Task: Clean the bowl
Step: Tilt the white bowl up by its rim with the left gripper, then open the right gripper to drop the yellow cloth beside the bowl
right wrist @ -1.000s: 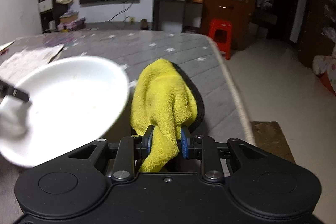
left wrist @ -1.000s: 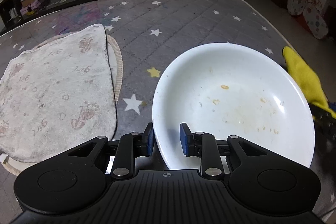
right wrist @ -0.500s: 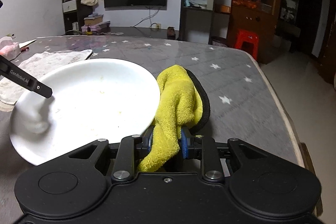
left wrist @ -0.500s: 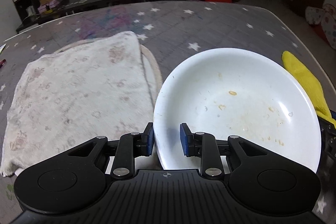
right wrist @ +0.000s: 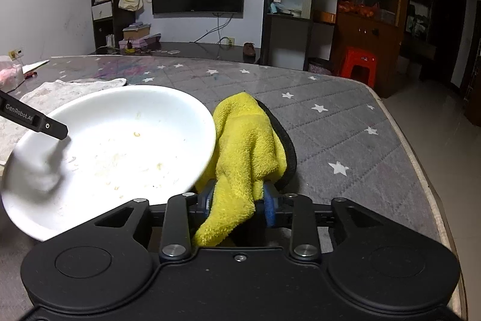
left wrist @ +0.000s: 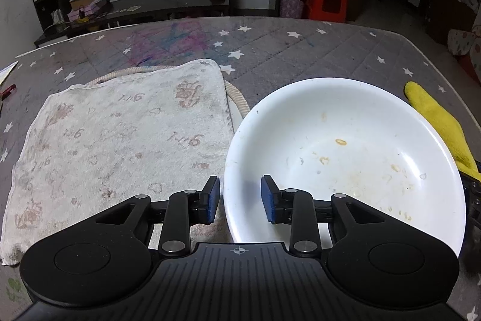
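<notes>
We grip the near-left rim of the white bowl (left wrist: 342, 158) with our left hand-held gripper (left wrist: 240, 199), its blue pads set on either side of the rim with a gap visible between them; we cannot tell whether they press the wall. The bowl, streaked with yellowish food residue, sits over the star-patterned grey bench (left wrist: 315, 50), just right of a stained white towel (left wrist: 120, 140). Our right hand-held gripper (right wrist: 239, 205) is clamped on a yellow cloth (right wrist: 248, 140), which lies bunched just beside the bowl's right rim. A red stool (right wrist: 357, 62) stands far behind.
</notes>
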Motion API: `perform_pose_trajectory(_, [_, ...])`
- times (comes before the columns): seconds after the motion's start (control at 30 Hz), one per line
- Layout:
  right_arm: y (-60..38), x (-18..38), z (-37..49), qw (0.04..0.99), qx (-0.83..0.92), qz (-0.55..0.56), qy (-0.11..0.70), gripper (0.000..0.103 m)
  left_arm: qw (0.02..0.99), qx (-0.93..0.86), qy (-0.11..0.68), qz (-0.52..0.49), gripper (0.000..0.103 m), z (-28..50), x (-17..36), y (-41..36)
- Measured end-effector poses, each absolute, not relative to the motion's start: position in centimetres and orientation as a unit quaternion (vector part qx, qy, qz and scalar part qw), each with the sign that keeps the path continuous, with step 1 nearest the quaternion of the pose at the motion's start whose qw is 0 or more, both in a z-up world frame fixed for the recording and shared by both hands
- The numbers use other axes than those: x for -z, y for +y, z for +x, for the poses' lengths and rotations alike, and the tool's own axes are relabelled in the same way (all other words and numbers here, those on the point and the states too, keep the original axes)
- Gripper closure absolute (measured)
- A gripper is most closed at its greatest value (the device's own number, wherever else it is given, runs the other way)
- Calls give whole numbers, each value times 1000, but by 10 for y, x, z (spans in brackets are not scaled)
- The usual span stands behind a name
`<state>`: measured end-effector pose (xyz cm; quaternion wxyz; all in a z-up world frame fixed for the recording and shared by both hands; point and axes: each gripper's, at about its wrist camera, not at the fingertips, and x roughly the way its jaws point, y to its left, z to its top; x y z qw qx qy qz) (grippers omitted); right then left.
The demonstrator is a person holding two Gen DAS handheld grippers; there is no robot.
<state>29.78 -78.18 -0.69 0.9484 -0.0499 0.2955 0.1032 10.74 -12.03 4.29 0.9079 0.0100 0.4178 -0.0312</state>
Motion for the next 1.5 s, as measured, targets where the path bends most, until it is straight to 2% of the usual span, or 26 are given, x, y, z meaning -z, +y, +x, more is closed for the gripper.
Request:
perform_pose_trajectory(0.13, [-781, 7, 292, 949, -99, -49, 294, 55, 910, 18, 414, 6, 55, 103, -42, -116])
perform_pose_trajectory(0.27, [-781, 11, 287, 950, -96, -42, 294, 51, 913, 19, 408, 6, 53, 93, -43, -114])
perform_pose_trajectory(0.37, [-780, 13, 284, 952, -89, -40, 291, 41, 915, 18, 402, 2, 49, 86, -45, -111])
perform_pose_trajectory(0.67, [-777, 16, 267, 955, -84, -36, 282, 31, 926, 14, 378, -4, 43, 63, -51, -103])
perform_pose_trajectory(0.93, [-785, 19, 249, 958, -68, -26, 277, 25, 933, 6, 359, -7, 37, 40, -58, -94])
perform_pose_trajectory(1.5, [-798, 29, 210, 960, -53, -12, 274, 21, 943, -20, 332, -16, 29, -7, -55, -60])
